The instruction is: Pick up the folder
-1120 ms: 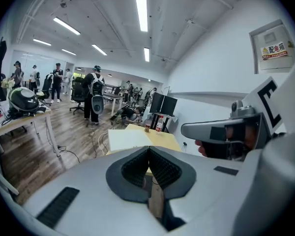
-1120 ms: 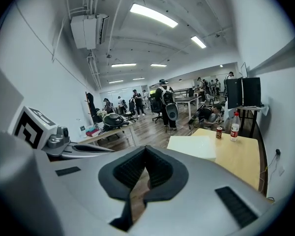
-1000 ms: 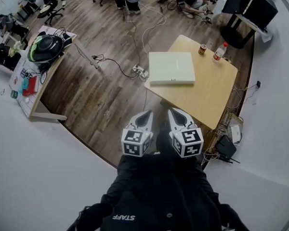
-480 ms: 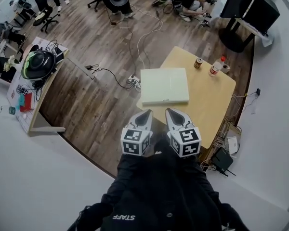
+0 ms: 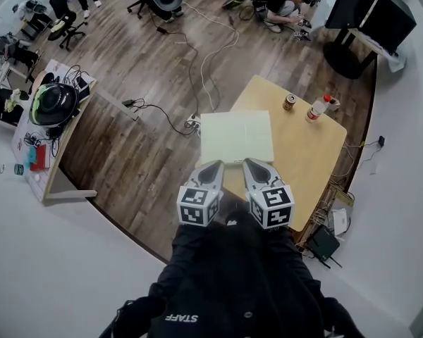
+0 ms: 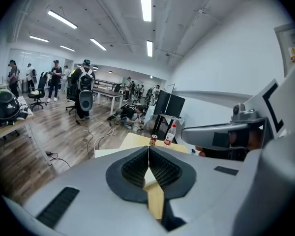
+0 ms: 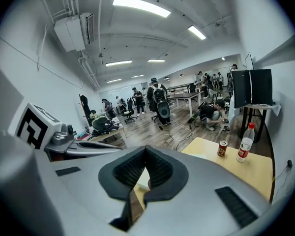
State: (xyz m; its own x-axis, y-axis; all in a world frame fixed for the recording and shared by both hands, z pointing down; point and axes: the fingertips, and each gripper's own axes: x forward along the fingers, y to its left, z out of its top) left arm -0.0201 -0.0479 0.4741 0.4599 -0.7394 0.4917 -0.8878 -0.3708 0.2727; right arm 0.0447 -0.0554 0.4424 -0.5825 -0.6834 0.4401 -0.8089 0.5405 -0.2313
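Fingers (image 6: 136,168) of left gripper (image 5: 213,166) and right gripper (image 5: 252,163) are shut, empty; I approach the folder (image 5: 236,136), must open them next.

The head view looks steeply down, both gripper views forward, all sharing the table (image 5: 303,150).
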